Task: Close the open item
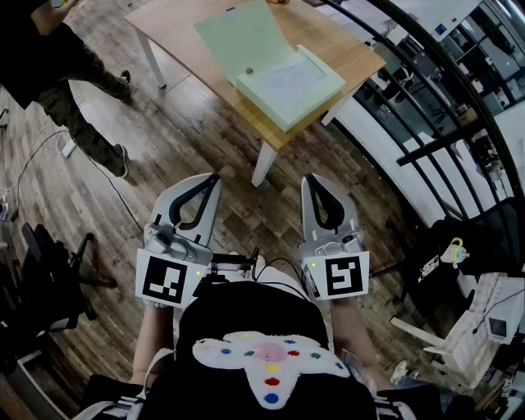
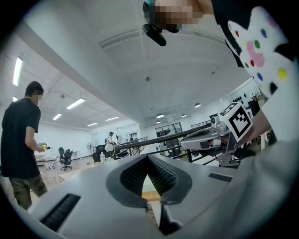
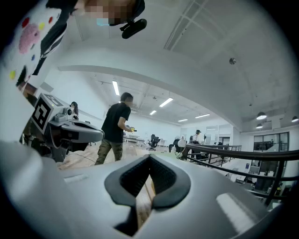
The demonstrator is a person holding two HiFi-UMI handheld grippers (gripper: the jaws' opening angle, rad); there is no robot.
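While the wooden table (image 1: pixel 340 43) is standing far off, the green box (image 1: pixel 291 86) is sitting on its near corner, its lid (image 1: pixel 242 37) lying open. The left gripper (image 1: pixel 214 177) and right gripper (image 1: pixel 310 180) are hanging near, clenched on nothing. Likely only starting, they are needing to reach the lid next.

Left tongs (image 1: pixel 213 177), right tongs (image 1: pixel 312 180): level, closed

A pale green, shallow box (image 1: pixel 295 89) sits open on the wooden desk (image 1: pixel 164 25), well ahead of the left claw (image 1: pixel 215 177) and the right claw (image 1: pixel 310 179), slightly nearer the right one. Its flat lid (image 1: pixel 239 37) lies swung back beyond the whitish-lined base.
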